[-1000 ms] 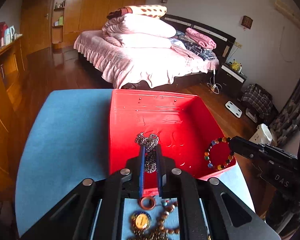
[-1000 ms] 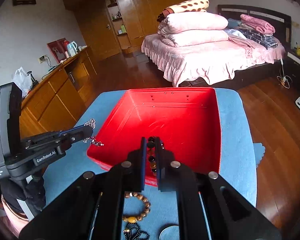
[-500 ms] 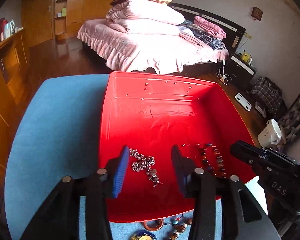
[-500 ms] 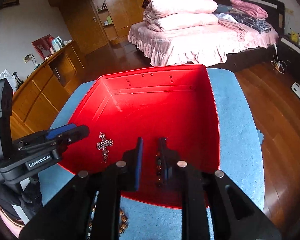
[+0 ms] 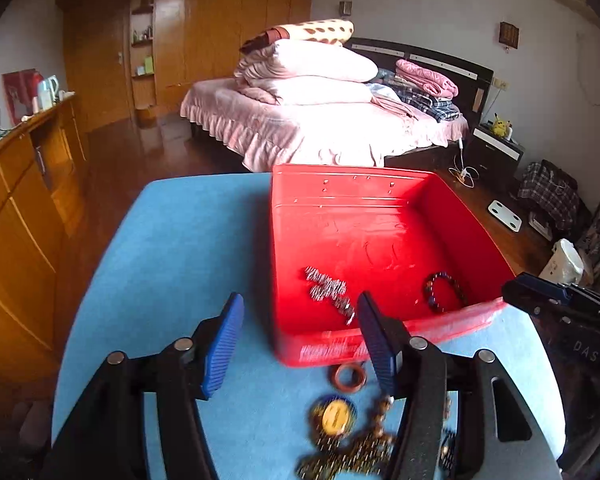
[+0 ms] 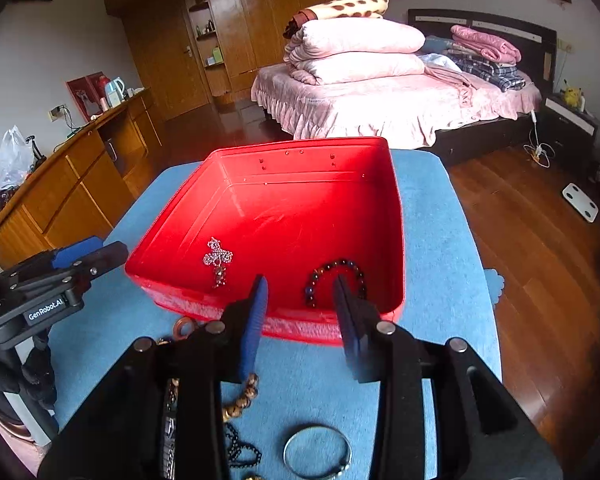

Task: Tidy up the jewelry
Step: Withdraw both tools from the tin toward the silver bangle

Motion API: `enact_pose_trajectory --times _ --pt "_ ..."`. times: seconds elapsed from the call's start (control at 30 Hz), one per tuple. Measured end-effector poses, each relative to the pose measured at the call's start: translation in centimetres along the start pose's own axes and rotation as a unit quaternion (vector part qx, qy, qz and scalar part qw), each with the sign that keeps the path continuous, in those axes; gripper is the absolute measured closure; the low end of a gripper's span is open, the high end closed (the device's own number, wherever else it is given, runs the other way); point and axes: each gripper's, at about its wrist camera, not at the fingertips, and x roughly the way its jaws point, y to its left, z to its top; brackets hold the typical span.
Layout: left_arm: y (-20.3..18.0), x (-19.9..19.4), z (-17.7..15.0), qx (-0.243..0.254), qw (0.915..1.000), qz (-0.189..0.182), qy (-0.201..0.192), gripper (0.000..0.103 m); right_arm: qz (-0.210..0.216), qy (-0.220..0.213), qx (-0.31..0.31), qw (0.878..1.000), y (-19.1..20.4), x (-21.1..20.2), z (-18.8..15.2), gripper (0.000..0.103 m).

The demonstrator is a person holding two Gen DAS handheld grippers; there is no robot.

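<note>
A red tray sits on a blue table. A silver chain and a dark bead bracelet lie inside it near the front wall. My left gripper is open and empty, in front of the tray's near left corner. My right gripper is open and empty, over the tray's front edge. Loose jewelry lies in front of the tray: a brown ring, a gold pendant, wooden beads, a silver bangle, a black bead string.
The blue table ends at a wooden floor on the right. A wooden sideboard stands to the left. A bed with pink bedding is behind the table.
Both grippers opened and let the chain and the bracelet drop into the tray, then pulled back toward me, out over the tray's front edge.
</note>
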Motion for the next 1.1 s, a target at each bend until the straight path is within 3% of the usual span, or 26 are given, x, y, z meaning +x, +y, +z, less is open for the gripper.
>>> enact_pose_trajectory --times 0.2,0.27,0.4,0.47,0.57,0.77,1.1 --pt "0.6 -2.4 -4.2 0.005 0.9994 0.035 0.001 0.045 -0.013 0.006 0.024 1.000 -0.6 -1.6 -3.8 0.068" --pt "0.8 -2.7 -5.4 0.002 0.9992 0.039 0.005 0.043 -0.027 0.009 0.026 0.999 -0.6 -1.8 -5.3 0.062" --pt "0.6 -3.3 -7.7 -0.001 0.9991 0.041 0.013 0.032 -0.042 0.018 0.030 0.999 -0.5 -1.9 -7.9 0.057" --pt "0.3 -3.6 -9.0 0.004 0.9990 0.042 0.017 0.028 -0.046 0.023 0.032 0.998 -0.4 -1.7 -9.0 0.047" --pt "-0.3 -3.8 -10.6 0.013 0.9986 0.046 0.023 0.022 -0.047 0.024 0.033 0.998 -0.4 -1.6 -10.2 0.042" --pt "-1.1 -4.1 -12.8 0.025 0.9984 0.046 0.024 0.016 -0.066 0.020 0.033 0.997 -0.2 -1.4 -11.4 0.031" --pt "-1.6 -3.4 -14.8 0.026 0.9985 0.032 0.037 0.016 -0.071 0.016 0.027 0.997 0.3 -0.8 -12.2 0.031"
